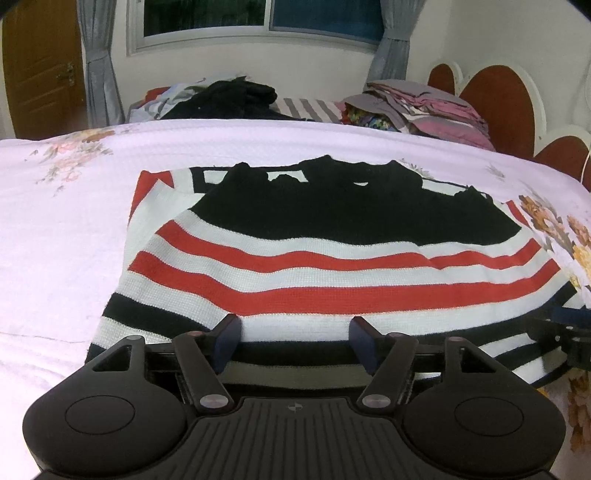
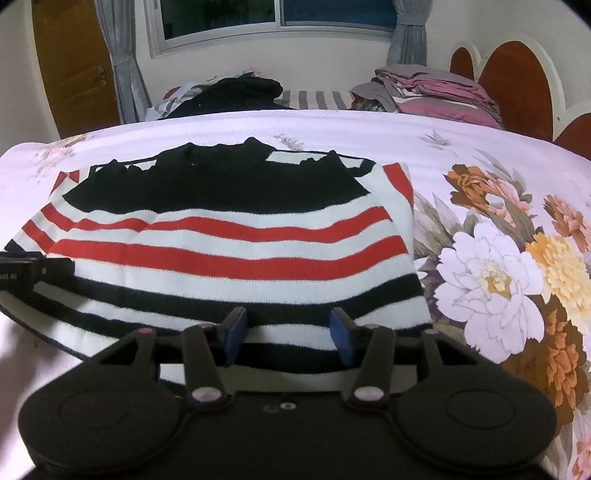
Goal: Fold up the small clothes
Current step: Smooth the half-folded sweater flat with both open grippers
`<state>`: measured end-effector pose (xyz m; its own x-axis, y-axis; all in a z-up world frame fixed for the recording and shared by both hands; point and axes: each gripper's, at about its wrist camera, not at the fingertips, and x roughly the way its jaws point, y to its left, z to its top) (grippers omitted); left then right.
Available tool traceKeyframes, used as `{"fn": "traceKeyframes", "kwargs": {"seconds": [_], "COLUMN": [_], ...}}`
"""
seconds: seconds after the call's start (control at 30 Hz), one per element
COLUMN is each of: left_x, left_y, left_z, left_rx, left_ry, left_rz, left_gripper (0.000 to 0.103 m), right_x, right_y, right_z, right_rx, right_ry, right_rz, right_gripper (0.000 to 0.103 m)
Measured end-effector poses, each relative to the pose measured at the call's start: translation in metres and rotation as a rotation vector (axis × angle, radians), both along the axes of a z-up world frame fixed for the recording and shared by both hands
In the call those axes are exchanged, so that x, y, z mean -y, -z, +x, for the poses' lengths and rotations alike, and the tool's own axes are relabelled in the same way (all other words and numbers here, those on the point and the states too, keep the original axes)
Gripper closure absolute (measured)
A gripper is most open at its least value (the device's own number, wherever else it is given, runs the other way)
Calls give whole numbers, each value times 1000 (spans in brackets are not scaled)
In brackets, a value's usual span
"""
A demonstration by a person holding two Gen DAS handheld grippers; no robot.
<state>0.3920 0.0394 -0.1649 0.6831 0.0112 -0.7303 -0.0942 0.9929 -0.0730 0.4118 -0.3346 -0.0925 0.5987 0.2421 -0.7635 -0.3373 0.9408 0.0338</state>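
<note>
a bed (image 1: 74, 221) under a pale pink sheet with printed flowers (image 2: 491, 273) fills both views. behind it are a window (image 1: 258, 18), grey curtains (image 1: 99, 74), a wooden door (image 1: 40, 66), a red and white headboard (image 1: 498, 110) and stacks of folded clothes (image 1: 424, 107). the sweater (image 1: 332, 258), knitted in black, white and red stripes, lies flat on the sheet with its hem nearest. the left gripper (image 1: 295, 343) and right gripper (image 2: 286, 334) hang over that hem, fingers parted, nothing gripped.
</note>
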Motion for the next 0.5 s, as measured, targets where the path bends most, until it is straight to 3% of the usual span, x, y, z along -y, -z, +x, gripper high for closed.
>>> {"fn": "traceKeyframes", "kwargs": {"seconds": [0.3, 0.5], "left_x": [-3, -17], "left_y": [-2, -14], "left_z": [0, -17], "left_rx": [-11, -37], "left_ry": [1, -33], "left_rz": [-19, -101], "left_gripper": [37, 36], "right_x": [0, -20], "right_y": [-5, -23], "right_z": [-4, 0], "right_rx": [-13, 43], "right_ry": [-2, -70], "right_rz": [10, 56], "right_gripper": [52, 52]}}
